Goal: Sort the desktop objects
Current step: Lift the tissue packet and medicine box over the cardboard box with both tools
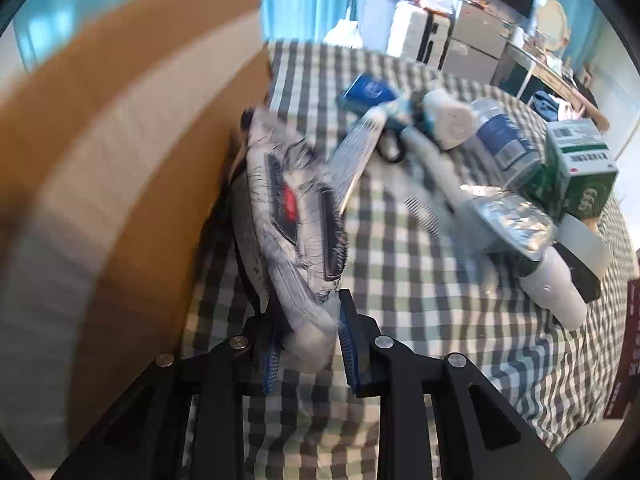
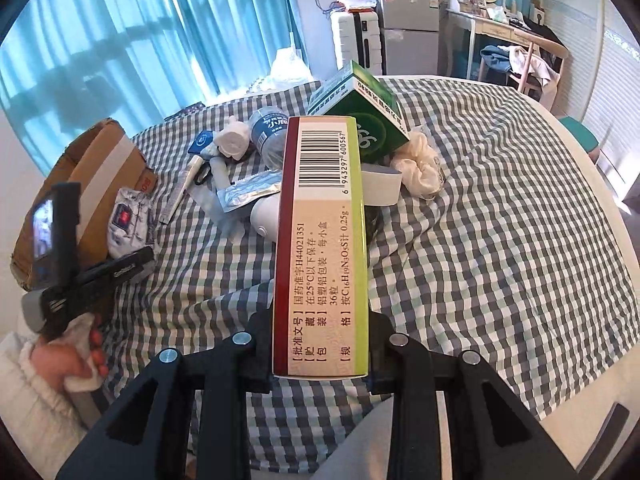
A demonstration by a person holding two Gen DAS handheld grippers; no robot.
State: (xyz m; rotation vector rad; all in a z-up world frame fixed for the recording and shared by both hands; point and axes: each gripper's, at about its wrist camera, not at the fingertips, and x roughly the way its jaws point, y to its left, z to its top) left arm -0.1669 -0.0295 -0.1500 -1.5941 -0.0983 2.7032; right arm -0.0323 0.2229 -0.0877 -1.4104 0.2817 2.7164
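Our left claw point(image 1: 306, 334) is clamped on a plastic-wrapped pack point(image 1: 292, 216) beside the cardboard box point(image 1: 120, 152) — our right claw point(image 2: 320, 344) grips a medicine carton point(image 2: 320, 248) above the checkered tabletop point(image 2: 500, 240).

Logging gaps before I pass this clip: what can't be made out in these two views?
- Inside of the brown cardboard box: hidden by its own wall in both views; motion-blurred in the left wrist view.
- Print on the crinkled white-and-blue packet in the left gripper: blurred.
- Front face of the cream-and-maroon medicine carton in the right gripper: turned away.
- Items behind that carton: blocked.
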